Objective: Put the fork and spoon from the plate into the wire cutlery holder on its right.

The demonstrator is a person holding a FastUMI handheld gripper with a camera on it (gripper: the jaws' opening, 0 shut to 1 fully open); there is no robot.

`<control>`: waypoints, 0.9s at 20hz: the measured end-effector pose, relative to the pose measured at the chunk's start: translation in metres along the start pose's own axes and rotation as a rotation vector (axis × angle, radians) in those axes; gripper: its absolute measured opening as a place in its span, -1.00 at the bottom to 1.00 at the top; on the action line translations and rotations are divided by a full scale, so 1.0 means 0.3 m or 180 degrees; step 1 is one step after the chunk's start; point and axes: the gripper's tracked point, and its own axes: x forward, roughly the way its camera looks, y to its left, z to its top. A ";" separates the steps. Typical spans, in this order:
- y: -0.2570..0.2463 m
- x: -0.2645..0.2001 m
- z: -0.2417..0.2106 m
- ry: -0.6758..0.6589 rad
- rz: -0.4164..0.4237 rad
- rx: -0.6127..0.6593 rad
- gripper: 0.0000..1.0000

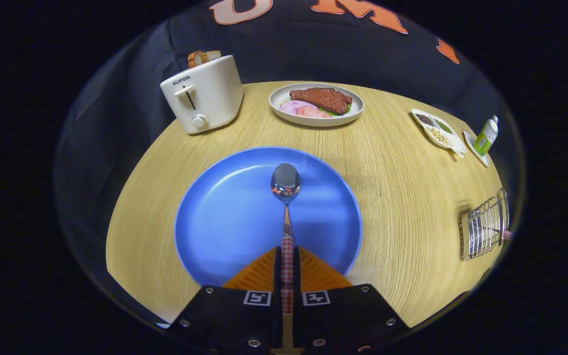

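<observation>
Tongs (287,266) closed on the spoon (286,197) handle, bowl over the blue plate (225,212). Wire holder (483,227) at the desk's right edge holds a checked handle.

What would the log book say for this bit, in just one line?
gripper: shut on checked-handled metal spoon | spoon bowl: over round blue plate | wire cutlery holder: right of plate | next: probably carry spoon there

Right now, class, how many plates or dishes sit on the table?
4: the blue plate just ahead of the gripper, which is shut on the spoon; the meat plate beyond; a divided dish and a small dish under the bottle.
</observation>
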 end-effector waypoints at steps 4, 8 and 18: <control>-0.033 -0.058 0.053 -0.0111 0.0077 -0.0003 -0.84; -0.120 -0.164 0.141 -0.0325 0.0061 0.0053 -0.84; -0.625 -0.436 0.169 -0.0410 -0.0436 0.0362 -0.84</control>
